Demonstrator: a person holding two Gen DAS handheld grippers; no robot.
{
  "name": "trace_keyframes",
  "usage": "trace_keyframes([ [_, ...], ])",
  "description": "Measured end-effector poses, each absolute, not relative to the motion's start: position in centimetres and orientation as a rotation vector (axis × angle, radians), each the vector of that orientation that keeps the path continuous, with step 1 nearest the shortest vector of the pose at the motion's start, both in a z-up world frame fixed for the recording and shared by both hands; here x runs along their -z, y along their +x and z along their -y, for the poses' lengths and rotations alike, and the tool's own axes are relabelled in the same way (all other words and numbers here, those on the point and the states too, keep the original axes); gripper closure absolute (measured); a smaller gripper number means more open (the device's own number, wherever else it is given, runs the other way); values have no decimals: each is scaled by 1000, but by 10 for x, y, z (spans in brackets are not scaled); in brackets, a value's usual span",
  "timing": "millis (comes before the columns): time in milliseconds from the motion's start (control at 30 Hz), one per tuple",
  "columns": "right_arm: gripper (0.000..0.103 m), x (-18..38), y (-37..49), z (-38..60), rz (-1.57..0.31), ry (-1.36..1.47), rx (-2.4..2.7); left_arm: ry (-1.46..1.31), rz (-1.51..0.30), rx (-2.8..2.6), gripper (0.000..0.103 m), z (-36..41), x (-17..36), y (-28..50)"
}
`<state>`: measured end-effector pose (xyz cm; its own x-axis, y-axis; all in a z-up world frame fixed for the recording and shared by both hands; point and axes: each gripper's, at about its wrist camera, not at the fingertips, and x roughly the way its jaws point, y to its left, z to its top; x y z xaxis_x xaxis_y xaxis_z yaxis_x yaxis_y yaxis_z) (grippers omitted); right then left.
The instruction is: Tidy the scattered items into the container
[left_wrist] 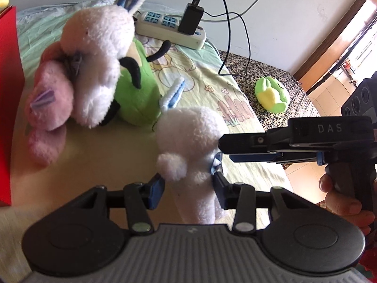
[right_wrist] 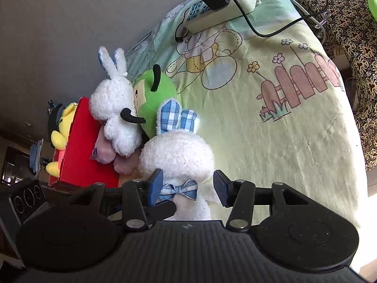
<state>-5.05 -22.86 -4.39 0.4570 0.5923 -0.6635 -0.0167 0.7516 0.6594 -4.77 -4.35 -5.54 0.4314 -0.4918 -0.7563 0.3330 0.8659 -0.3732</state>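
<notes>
Both claws flank one white plush rabbit (left_wrist: 188,141) on a bed (right_wrist: 282,141) spread with a pale green cartoon sheet. Left claw (left_wrist: 188,188), at the lower centre of its own view, stands partly open with the rabbit's body between its blue pads; whether the pads press the fur cannot be told. Right claw (right_wrist: 187,187), at the lower centre of its view, is open wider, its left pad touching the rabbit at the checked bow (right_wrist: 179,189) and its right pad clear of it. In the left view the right claw reaches in from the right edge, gripped by a person's hand (left_wrist: 346,202).

A red container (right_wrist: 82,148) sits at the left of the right view, a yellow plush (right_wrist: 59,136) showing beyond its far wall. Just beside it lean a second white rabbit (right_wrist: 113,108), a green plush (right_wrist: 153,99) and a pink plush (right_wrist: 106,151), pressed together. A white power strip (left_wrist: 169,29) with a black charger (left_wrist: 190,18) lies in the upper centre of the left view. A small green-and-yellow plush (left_wrist: 272,95) rests well apart at centre right on a dark patterned cover.
</notes>
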Motion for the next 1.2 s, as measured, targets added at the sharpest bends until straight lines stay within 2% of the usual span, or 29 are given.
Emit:
trace_keyframes([
  [67,46,48,-46,223,-1056,653,-427,-160,-998,495,42,41,57,-47],
  [100,46,49,-44,220,-1063,655,-441,-159,-1000,485,41,39,57,-47],
  [300,41,60,-35,203,-1100,666,-485,-208,-1031,473,42,28,61,-42],
  [500,41,69,-34,203,-1125,701,-514,-266,-1050,492,50,30,65,-40],
  [733,52,66,-42,210,-1117,717,-519,-183,-1038,488,52,50,62,-46],
  [1200,56,34,-91,182,-1105,577,-534,-61,-954,548,54,49,34,-97],
])
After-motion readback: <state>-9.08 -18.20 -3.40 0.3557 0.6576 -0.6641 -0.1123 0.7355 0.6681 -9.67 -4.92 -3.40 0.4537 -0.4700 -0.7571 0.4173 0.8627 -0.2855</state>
